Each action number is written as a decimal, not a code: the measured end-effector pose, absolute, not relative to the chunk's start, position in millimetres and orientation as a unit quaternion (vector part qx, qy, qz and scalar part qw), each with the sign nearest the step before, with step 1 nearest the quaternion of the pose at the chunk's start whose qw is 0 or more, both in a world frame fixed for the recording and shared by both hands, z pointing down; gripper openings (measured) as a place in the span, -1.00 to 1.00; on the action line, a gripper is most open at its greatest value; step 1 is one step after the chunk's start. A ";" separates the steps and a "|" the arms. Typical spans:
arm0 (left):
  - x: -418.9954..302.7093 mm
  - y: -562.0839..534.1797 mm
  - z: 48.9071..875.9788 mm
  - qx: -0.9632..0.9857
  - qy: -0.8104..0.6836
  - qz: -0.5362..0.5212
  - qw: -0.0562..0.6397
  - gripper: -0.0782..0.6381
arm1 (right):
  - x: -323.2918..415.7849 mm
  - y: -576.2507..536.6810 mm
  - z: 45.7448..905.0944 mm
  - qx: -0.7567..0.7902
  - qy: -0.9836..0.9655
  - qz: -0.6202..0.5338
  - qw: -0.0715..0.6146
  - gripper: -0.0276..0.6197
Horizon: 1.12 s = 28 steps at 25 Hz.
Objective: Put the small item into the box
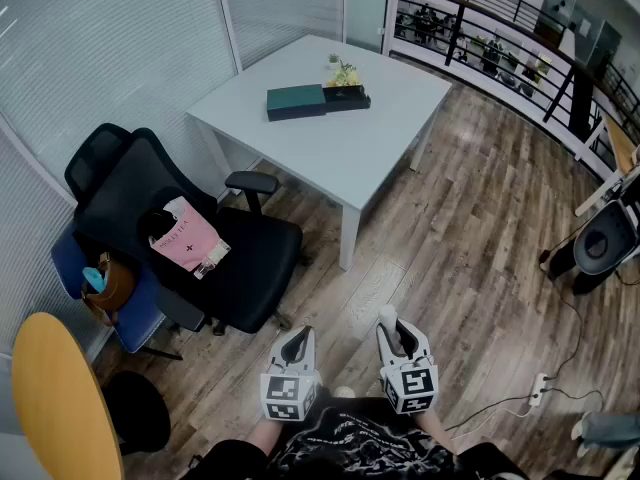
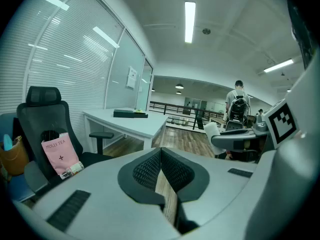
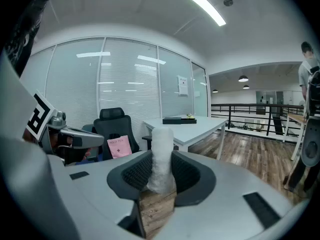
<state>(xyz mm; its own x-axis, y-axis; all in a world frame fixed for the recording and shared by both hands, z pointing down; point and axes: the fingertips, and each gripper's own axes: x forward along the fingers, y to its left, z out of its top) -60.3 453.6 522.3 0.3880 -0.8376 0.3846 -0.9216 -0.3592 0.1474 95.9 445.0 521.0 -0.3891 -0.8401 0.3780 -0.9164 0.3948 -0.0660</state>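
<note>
Right gripper (image 3: 161,168) grips the white wrapped item (image 3: 161,144), left gripper (image 2: 160,153) closed on nothing; the carry to the distant box (image 1: 296,102) likely comes next.

left claw (image 2: 161,156) closed, empty | right claw (image 3: 161,168) clamped on small item (image 3: 161,151)

Left tool (image 1: 297,338), right tool (image 1: 393,325): grey, black pads (image 2: 145,171); black printed shirt (image 1: 350,446).

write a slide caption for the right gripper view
Right gripper jaws shut on a white wrapped item, white table ahead
</note>
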 end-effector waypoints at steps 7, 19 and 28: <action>-65.7 450.7 525.4 0.824 -0.526 0.125 0.168 -0.73 | 90.8 441.7 523.6 0.545 -0.815 0.130 0.148 -0.52; -103.5 428.1 531.7 0.848 -0.486 0.135 0.164 -0.73 | 60.0 431.8 533.5 0.575 -0.792 0.153 0.139 -0.50; -109.5 411.9 534.5 0.856 -0.476 0.129 0.157 -0.73 | 48.3 420.2 537.9 0.582 -0.788 0.165 0.116 -0.50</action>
<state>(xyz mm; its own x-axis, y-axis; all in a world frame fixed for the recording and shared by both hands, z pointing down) -109.5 411.9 534.5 0.5144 -0.7738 0.3696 -0.8545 -0.4987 0.1454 48.3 420.2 537.9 -0.2959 -0.8785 0.3750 -0.9552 0.2686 -0.1245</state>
